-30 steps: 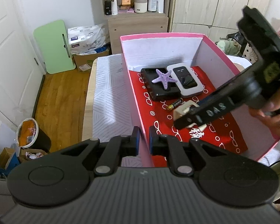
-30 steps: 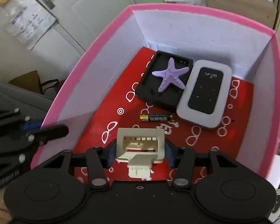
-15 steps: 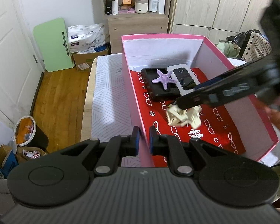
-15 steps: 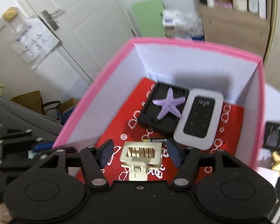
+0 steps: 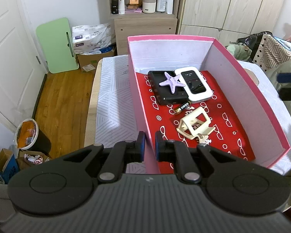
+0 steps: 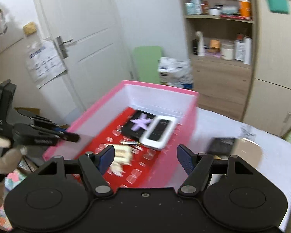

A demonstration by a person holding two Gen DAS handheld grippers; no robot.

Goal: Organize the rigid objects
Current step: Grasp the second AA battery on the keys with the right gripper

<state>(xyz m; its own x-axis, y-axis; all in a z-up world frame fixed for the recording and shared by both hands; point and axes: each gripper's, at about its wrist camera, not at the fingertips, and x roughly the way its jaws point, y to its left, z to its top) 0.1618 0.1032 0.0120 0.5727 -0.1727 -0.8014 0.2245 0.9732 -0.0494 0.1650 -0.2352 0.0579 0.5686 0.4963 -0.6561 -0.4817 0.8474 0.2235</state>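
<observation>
Left gripper (image 5: pixel 147 144) angled down, fingers clamped on pink box (image 5: pixel 137 97) wall; right gripper (image 6: pixel 145 158) above, fingers just opening, empty.

Your left tongs (image 5: pixel 147 148) are matte black with a ribbed housing, round caps, silver pivot screws and blue finger pads. Your right tongs (image 6: pixel 145 160) look the same, with a smooth housing.

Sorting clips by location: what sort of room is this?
Probably a bedroom or a spare room at home: wardrobe doors, a shelf of toiletries and a wooden floor.
</observation>
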